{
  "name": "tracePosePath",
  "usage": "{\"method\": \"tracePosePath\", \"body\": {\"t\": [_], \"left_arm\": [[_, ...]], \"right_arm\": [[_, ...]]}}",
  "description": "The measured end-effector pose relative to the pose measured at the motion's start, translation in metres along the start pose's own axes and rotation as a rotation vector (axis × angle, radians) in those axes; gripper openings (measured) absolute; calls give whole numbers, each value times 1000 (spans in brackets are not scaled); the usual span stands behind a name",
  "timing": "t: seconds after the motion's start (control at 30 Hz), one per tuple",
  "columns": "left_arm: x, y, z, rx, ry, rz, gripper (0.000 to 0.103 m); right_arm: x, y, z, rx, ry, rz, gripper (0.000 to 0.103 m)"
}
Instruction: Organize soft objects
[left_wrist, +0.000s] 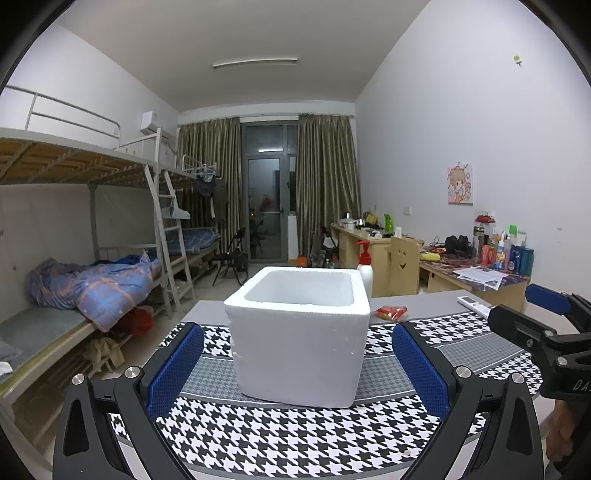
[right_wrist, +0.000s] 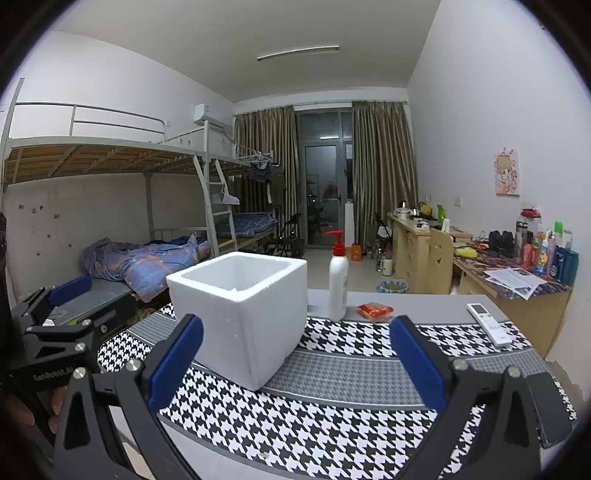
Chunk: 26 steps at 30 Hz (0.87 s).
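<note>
Seemingly empty foam box (left_wrist: 295, 354), its floor hidden behind the rim.

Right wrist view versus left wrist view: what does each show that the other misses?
Only the right wrist view shows the whole white pump bottle and the full remote; the left view hides most of both. Only the left view looks deep inside the foam box, and nothing shows there. Both share the box, the red packet, the houndstooth mat, and the open left hand-held gripper and right hand-held gripper.
</note>
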<state>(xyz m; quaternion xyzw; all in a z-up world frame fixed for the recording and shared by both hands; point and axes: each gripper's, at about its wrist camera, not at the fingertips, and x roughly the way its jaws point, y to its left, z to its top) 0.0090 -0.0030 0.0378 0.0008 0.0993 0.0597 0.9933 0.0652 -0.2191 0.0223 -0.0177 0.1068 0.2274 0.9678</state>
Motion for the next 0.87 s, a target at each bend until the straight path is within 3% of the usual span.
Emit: {"method": "tracePosePath", "body": {"t": [0.87], "left_arm": [[1, 0, -12, -11, 27, -9, 102]], "right_arm": [[3, -2, -12, -4, 25, -1, 102]]}}
